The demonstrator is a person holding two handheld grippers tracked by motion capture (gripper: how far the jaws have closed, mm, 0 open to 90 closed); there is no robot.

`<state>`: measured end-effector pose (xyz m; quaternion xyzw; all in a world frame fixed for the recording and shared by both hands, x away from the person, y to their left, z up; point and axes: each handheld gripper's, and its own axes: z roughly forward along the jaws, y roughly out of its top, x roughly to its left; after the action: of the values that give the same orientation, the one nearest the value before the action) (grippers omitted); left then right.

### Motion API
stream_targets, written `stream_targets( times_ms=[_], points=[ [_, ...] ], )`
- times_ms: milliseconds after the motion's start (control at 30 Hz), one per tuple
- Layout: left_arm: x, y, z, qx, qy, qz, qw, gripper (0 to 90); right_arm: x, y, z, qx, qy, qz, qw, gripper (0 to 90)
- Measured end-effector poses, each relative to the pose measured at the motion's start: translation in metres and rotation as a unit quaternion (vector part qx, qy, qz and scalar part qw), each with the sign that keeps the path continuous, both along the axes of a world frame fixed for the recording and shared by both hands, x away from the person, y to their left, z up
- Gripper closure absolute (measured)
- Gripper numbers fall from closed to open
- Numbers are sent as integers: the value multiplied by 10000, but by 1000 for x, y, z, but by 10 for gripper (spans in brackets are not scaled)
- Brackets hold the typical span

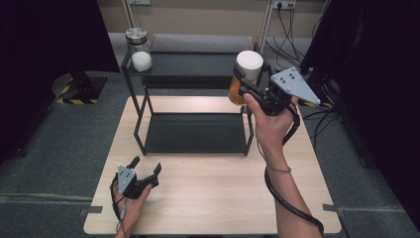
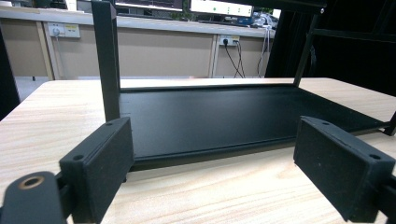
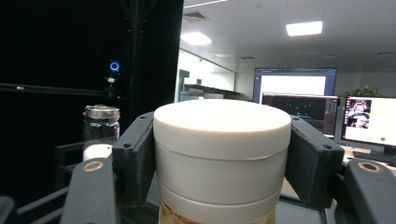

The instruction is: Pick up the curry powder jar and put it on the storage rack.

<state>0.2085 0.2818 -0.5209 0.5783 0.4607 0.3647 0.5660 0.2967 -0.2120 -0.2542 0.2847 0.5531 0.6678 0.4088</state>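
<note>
High view: my right gripper (image 1: 243,85) is up in the air at the right end of the black rack (image 1: 194,133), clamped on a jar with a white lid (image 1: 246,74). The jar's amber lower body shows just below my jaws, and it hangs level with the rack's top shelf (image 1: 193,63), right at that shelf's right edge. I can't tell whether its base touches the shelf.

From the right gripper view, my two black pads press flat on either side of the white lid (image 3: 222,144), one left, one right, lid upright between them. A strip of amber shows at the bottom of that view.

Off to the far left on the top shelf stands a glass jar with a metal lid (image 1: 138,49), white stuff in its bottom half. It's well apart from the one I'm holding.

My left gripper (image 1: 146,169) rests low on the wooden table (image 1: 213,198), near the front left corner, jaws spread wide and holding nothing. In the left gripper view, my pads frame the rack's bare lower shelf (image 2: 233,116) just ahead.
</note>
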Motion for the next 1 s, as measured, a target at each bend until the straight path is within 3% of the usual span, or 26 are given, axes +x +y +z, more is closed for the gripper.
stream_targets(
  times_ms=[1000],
  points=[
    [0,1,0,-36,9,-1,10000,117,32,19,26,71,186,-238,9995,341]
  ],
)
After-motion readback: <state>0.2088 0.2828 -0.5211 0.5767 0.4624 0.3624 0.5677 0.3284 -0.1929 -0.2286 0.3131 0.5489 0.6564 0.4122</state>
